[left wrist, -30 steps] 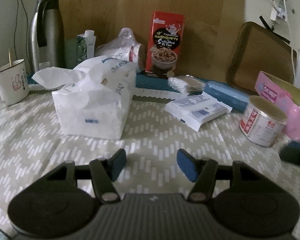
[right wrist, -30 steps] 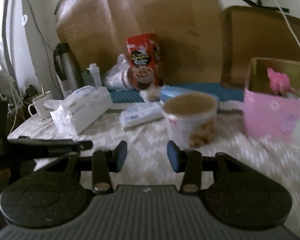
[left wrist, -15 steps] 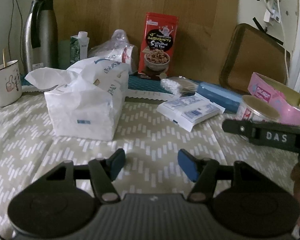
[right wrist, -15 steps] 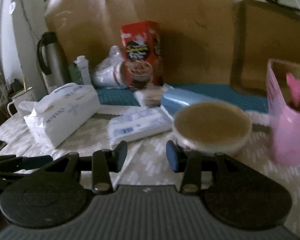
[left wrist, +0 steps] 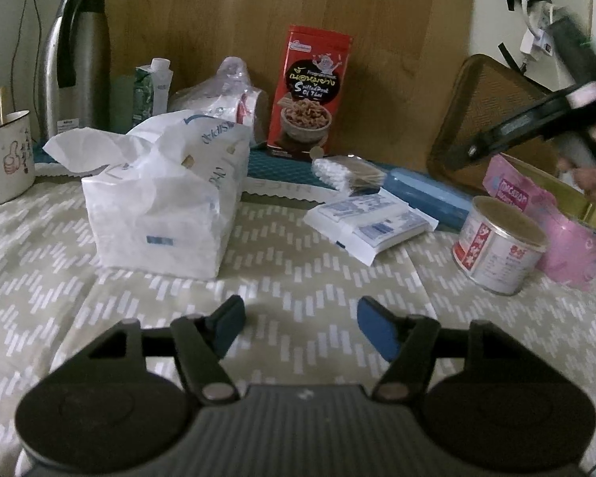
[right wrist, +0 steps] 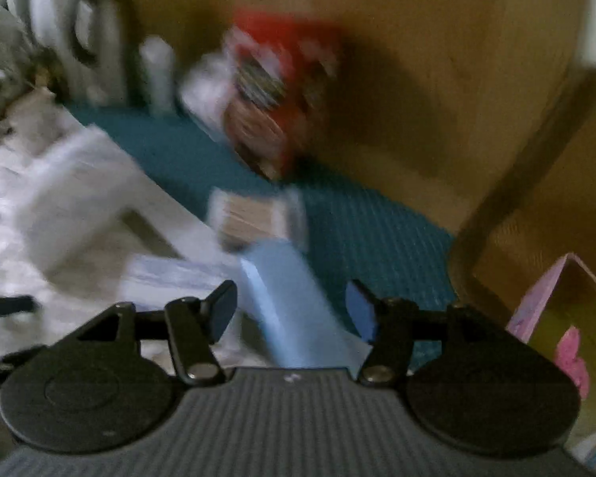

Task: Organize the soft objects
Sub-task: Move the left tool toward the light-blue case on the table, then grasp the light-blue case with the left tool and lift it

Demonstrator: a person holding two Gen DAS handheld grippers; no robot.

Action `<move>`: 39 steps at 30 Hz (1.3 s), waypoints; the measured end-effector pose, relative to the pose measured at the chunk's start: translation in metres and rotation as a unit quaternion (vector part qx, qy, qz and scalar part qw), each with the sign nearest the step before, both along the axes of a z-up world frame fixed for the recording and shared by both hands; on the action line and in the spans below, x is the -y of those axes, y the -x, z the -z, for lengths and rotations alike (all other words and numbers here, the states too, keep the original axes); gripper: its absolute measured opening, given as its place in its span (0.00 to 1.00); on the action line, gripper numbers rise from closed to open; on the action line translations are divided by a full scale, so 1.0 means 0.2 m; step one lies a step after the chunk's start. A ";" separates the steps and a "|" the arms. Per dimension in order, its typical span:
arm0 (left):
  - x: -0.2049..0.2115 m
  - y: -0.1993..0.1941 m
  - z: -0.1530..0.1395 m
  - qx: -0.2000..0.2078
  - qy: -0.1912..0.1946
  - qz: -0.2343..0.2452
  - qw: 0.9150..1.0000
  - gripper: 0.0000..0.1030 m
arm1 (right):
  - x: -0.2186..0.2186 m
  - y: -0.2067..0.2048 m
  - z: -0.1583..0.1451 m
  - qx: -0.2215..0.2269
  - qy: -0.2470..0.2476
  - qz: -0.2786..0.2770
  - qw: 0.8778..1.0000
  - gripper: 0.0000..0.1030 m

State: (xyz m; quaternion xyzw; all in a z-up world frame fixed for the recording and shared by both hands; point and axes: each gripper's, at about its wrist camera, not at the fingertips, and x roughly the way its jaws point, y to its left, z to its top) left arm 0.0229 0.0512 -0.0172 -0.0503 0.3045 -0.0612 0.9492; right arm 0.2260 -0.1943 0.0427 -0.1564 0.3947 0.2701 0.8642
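A white tissue pack (left wrist: 159, 202) with a tissue sticking out stands on the patterned cloth at the left. A flat white wipes pack (left wrist: 371, 220) lies right of it, and a cotton swab bag (left wrist: 347, 173) lies behind that. My left gripper (left wrist: 300, 324) is open and empty, low over the cloth in front of them. My right gripper (right wrist: 290, 310) is open and empty, raised over a light blue case (right wrist: 290, 302); its view is blurred. It shows in the left wrist view (left wrist: 536, 123) high at the right.
A pink box (left wrist: 552, 214) and a round tin (left wrist: 496, 244) stand at the right. A red snack box (left wrist: 308, 91), a plastic bag, a carton, a steel flask (left wrist: 77, 59) and a mug (left wrist: 6, 155) line the back. A brown tray (left wrist: 492, 119) leans on the wall.
My right gripper has risen and swung toward the back, now over the blue case instead of the tin. The left gripper has barely moved.
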 end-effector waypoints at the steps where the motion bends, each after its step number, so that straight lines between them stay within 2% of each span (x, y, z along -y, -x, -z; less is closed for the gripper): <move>1: 0.00 0.00 0.00 0.000 0.001 0.000 1.000 0.63 | 0.00 -0.05 0.03 -0.024 0.006 -0.007 1.000 0.61; 6: 0.01 0.00 0.00 0.000 0.001 0.003 1.000 0.65 | -0.02 -0.16 0.14 -0.094 0.012 -0.038 0.995 0.65; 8: 0.00 0.00 0.00 0.000 0.003 0.005 1.000 0.65 | -0.06 -0.18 0.20 -0.090 0.038 -0.040 0.994 0.62; 9: 0.00 0.00 0.00 0.000 0.004 0.005 1.000 0.65 | -0.07 -0.17 0.21 -0.079 0.043 -0.039 0.995 0.58; 11: 0.00 -0.01 0.01 0.000 0.005 0.006 1.000 0.65 | -0.08 -0.16 0.20 -0.042 0.047 -0.029 0.998 0.54; 16: -0.02 -0.01 0.00 0.002 0.018 0.004 1.000 0.64 | -0.08 -0.12 -0.04 -0.009 -0.065 -0.004 0.998 0.54; 18: -0.03 0.00 0.00 0.003 0.025 0.002 1.000 0.63 | -0.14 -0.04 -0.12 -0.025 -0.115 -0.007 0.993 0.54; 20: -0.04 0.01 0.00 0.008 0.035 -0.004 0.999 0.63 | -0.21 0.05 -0.14 -0.052 -0.150 -0.017 0.987 0.54; 24: -0.12 0.06 -0.02 0.038 0.076 -0.010 0.996 0.64 | -0.32 0.24 -0.02 -0.121 -0.181 -0.023 0.976 0.54; 26: -0.16 0.10 -0.04 0.042 0.088 -0.012 0.995 0.64 | -0.38 0.33 0.09 -0.147 -0.170 -0.024 0.974 0.55; 28: -0.21 0.14 -0.05 0.041 0.092 -0.018 0.995 0.64 | -0.42 0.41 0.18 -0.153 -0.148 -0.030 0.977 0.55; 31: -0.28 0.18 -0.06 0.030 0.118 -0.025 0.992 0.64 | -0.45 0.53 0.25 -0.113 -0.115 -0.034 0.986 0.56; 36: -0.35 0.22 -0.11 0.027 0.135 -0.029 0.990 0.63 | -0.29 0.72 0.22 -0.014 -0.157 -0.032 0.987 0.64; 39: -0.33 0.19 -0.12 0.019 0.153 -0.011 0.988 0.58 | -0.24 0.82 0.24 0.026 -0.158 -0.033 0.987 0.66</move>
